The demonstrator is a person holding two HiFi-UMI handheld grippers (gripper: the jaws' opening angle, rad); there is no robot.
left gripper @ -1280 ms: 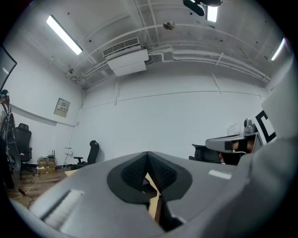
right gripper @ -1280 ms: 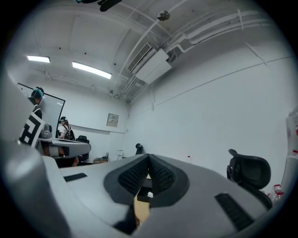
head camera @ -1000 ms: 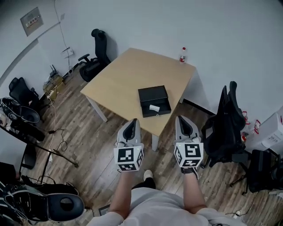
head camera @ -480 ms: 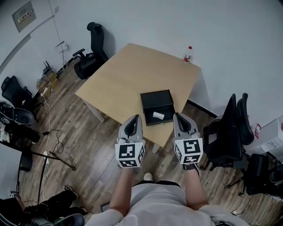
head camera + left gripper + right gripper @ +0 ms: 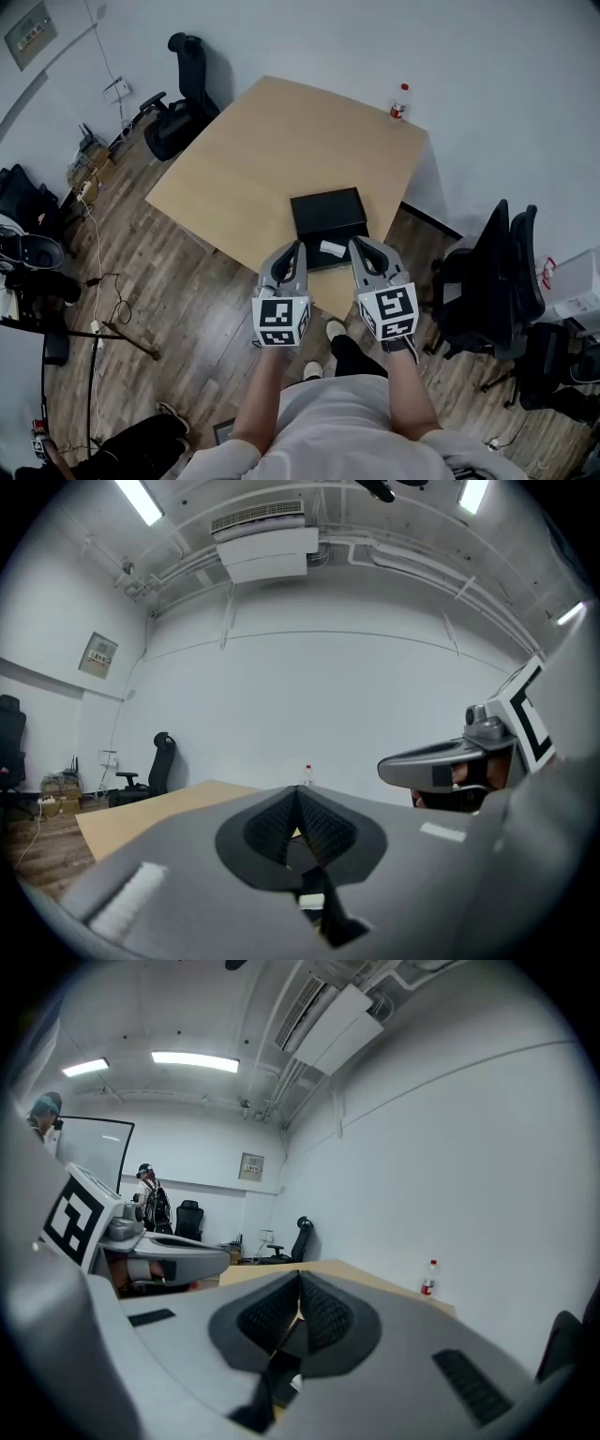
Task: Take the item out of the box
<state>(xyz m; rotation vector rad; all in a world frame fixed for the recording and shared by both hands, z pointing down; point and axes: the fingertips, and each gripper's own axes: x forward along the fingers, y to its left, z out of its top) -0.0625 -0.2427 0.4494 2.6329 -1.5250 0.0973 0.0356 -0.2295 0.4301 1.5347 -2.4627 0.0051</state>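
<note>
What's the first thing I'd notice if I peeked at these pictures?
The two tools with black-and-white square patterns: the left gripper and right gripper, both shut and empty, at the near edge of the table. Right past them an open black box holds a small white item. A bottle stands alone at the far corner.

The box (image 5: 325, 212) lies open-topped at the near table (image 5: 272, 150) edge, the bottle (image 5: 400, 101) well apart.

Left gripper (image 5: 293, 251) and right gripper (image 5: 363, 246) side by side, out in front of the torso, both pointing forward, jaws pressed together on each, nothing between them, left forearm (image 5: 259, 401) and right forearm (image 5: 409, 398) bare, stretched forward.
</note>
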